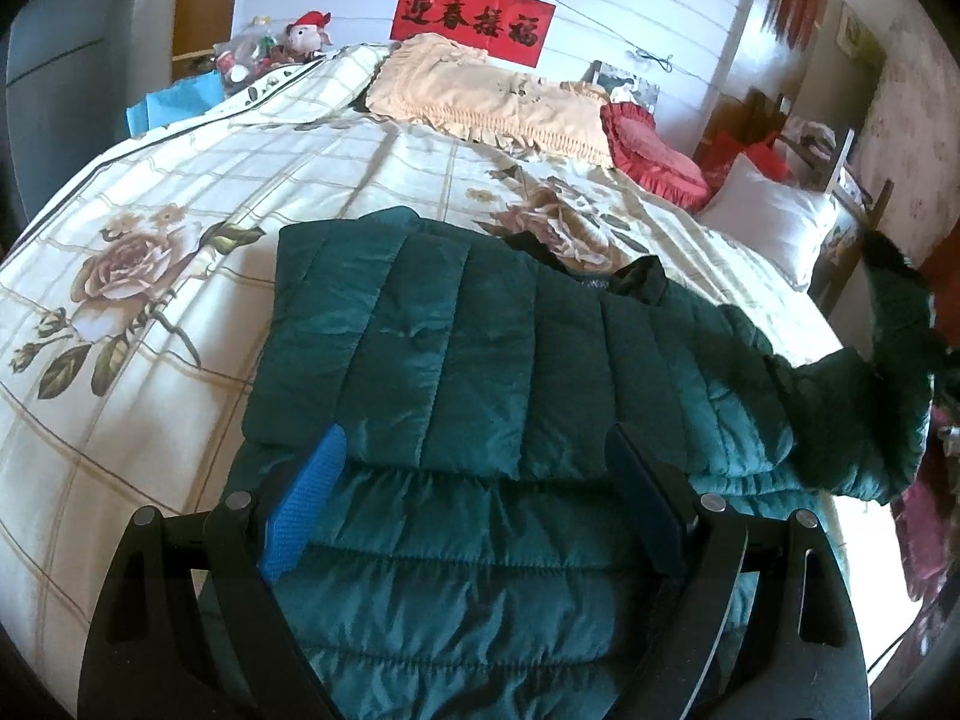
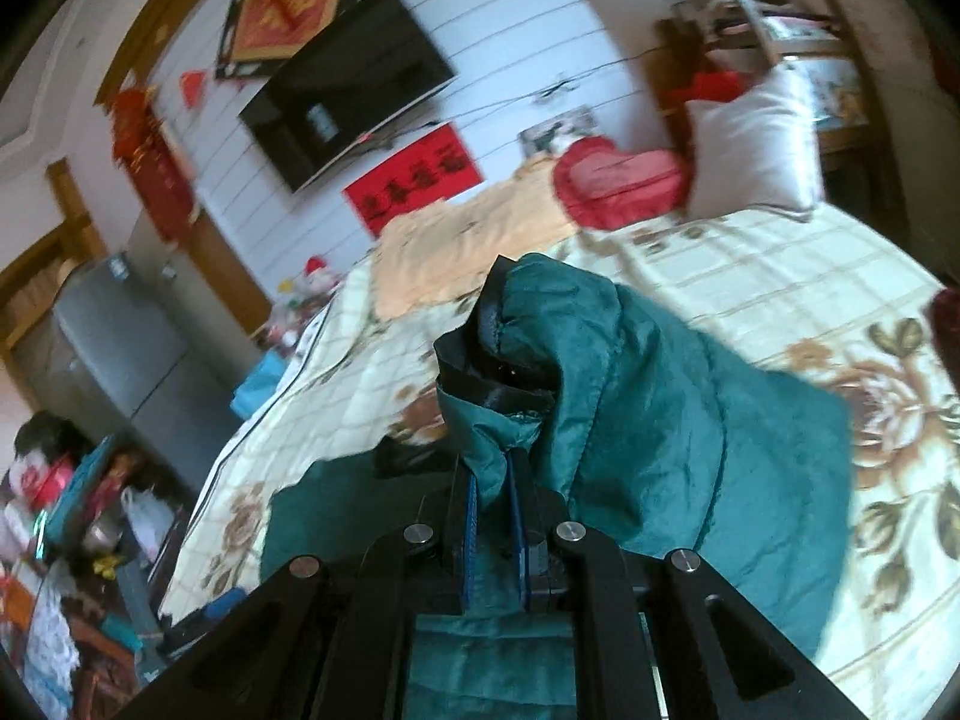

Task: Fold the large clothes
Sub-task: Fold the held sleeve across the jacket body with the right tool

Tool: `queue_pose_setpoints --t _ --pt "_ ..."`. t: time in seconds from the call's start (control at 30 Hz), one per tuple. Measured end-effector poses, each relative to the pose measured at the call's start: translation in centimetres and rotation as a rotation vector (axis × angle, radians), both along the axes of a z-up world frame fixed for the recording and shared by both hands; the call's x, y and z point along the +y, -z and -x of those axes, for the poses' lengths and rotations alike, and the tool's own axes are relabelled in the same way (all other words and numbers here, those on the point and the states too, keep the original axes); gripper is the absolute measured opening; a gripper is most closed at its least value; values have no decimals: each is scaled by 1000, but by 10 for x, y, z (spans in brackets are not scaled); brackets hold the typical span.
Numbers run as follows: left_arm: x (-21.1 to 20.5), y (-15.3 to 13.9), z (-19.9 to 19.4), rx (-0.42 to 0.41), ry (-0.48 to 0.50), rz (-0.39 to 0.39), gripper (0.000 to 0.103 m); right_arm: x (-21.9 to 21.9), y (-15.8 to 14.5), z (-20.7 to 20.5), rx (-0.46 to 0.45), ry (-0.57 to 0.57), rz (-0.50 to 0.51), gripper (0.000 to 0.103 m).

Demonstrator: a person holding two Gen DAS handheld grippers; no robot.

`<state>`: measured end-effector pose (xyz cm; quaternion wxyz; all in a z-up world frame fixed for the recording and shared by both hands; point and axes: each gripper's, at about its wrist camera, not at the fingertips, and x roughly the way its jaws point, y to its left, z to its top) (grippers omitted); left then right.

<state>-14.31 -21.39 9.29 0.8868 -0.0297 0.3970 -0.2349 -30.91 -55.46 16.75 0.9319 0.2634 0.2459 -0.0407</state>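
Note:
A dark green quilted puffer jacket [image 1: 480,348] lies across the bed's floral quilt [image 1: 150,312], its near part folded over. My left gripper [image 1: 477,456] hovers just above the jacket's near fold, jaws wide open, nothing between the blue pads [image 1: 306,510]. At the right edge of the left wrist view a sleeve [image 1: 900,372] is lifted off the bed. In the right wrist view my right gripper [image 2: 493,468] is shut on a bunch of that green sleeve [image 2: 600,396], whose black-lined cuff [image 2: 498,354] stands up above the fingers. The right wrist view is motion-blurred.
Pillows line the far side of the bed: a beige frilled one [image 1: 492,96], a red heart cushion [image 1: 648,150] and a white pillow [image 1: 774,216]. A TV [image 2: 348,84] hangs on the wall. A grey fridge [image 2: 114,348] and floor clutter [image 2: 66,510] stand left of the bed.

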Motion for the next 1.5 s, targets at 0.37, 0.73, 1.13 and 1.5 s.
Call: queue_pose_setpoints --t 0.37,0.73,1.13,1.5 --pt "25 -2 -6 16 -38 24 88 95 33 -80 57 -228 -33 9" --pt "45 2 -13 22 -78 26 88 140 77 -125 142 -330 -128 9" --pt "55 5 -21 79 -90 89 88 151 93 -133 198 -393 -234 55" --pt "21 2 -42 167 -65 195 88 111 25 -50 70 -333 -140 60"
